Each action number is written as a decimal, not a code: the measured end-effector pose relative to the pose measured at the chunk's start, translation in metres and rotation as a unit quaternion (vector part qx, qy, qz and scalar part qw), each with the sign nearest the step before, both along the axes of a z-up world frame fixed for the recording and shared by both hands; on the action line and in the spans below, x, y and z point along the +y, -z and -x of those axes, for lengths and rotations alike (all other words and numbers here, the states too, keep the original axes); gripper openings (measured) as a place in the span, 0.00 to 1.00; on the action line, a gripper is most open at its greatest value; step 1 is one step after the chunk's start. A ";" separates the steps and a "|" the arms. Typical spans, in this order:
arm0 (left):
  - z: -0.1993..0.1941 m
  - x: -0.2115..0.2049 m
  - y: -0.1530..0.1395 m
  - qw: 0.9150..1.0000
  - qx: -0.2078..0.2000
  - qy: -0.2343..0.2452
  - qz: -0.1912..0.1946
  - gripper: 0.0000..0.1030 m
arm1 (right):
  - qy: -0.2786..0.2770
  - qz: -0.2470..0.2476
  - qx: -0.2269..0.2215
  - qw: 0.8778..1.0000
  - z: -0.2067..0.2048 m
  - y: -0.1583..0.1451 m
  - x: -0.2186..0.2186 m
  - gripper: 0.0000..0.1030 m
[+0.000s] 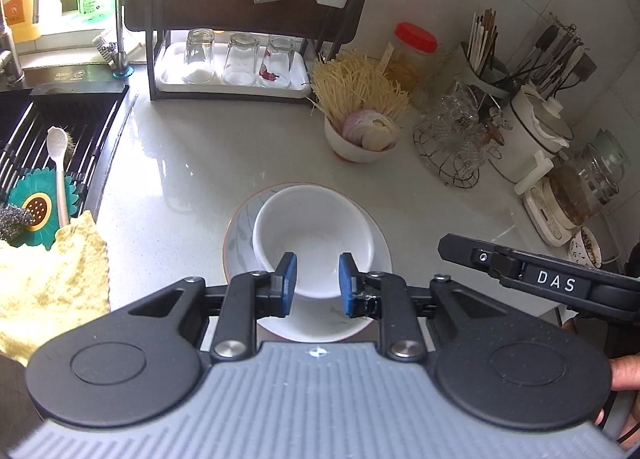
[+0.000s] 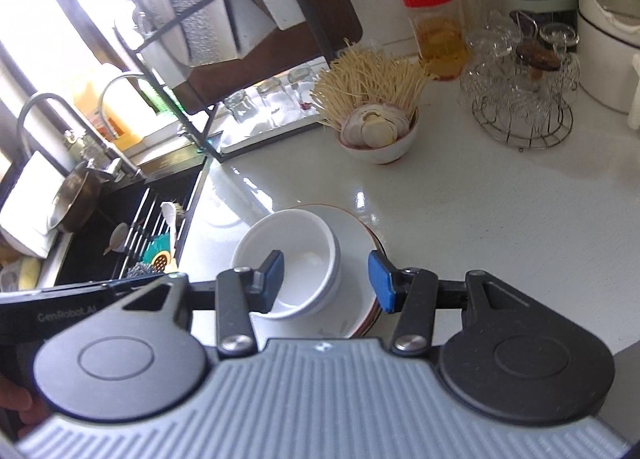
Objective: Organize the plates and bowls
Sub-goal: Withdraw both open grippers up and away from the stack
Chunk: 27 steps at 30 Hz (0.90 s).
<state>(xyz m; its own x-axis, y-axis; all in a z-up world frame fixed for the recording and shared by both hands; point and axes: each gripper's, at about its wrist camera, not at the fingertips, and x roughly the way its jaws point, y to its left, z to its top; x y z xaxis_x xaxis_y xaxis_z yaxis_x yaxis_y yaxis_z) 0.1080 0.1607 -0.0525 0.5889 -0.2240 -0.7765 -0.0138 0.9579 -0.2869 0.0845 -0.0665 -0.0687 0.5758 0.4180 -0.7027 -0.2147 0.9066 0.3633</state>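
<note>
Left wrist view looks down on a white bowl [image 1: 314, 239] sitting inside a patterned plate [image 1: 240, 235] on the pale counter [image 1: 192, 163], a stacking that keeps the two dishes together as one pile near the counter's front edge. The left gripper [image 1: 317, 284] hovers over the near rim of the bowl with its blue pads [image 1: 289, 283] a moderate gap apart and nothing between them; whether a pad touches the rim cannot be told. That pose suits a pinch on the bowl's wall, probably to lift it off the plate.

From the right wrist view, the right gripper [image 2: 327, 280] is spread wider, one pad [image 2: 272, 279] over the bowl [image 2: 288, 259] interior and the other out beyond the bowl above the plate [image 2: 356, 243]. It grips nothing. Beneath the plate a darker rim shows, so there may be more than one plate in the pile.

Beyond the bowl stands the dish rack [image 1: 240, 19], with upturned glasses [image 1: 240, 59] on its lower tray; it looks like the likely home for the dishes. To the bowl's left lies the sink [image 1: 48, 147] with a spoon [image 1: 58, 163] and a yellow cloth [image 1: 52, 279]. Behind the bowl to the right is a second bowl [image 1: 360, 139] filled with sliced food, beside a jar with a red lid [image 1: 414, 47].
</note>
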 end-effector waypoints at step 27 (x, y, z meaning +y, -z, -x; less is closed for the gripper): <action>0.153 -0.071 -0.054 0.995 -0.073 -0.051 -0.044 0.33 | -0.026 0.005 -0.107 0.994 0.129 -0.038 -0.057 0.49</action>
<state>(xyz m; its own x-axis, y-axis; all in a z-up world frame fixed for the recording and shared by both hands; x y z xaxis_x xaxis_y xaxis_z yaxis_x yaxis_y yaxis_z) -0.0450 0.0896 0.0014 0.7127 -0.0916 -0.6954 -0.0772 0.9752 -0.2076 -0.0450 -0.1238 -0.0311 0.6902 0.4451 -0.5706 -0.3327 0.8954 0.2960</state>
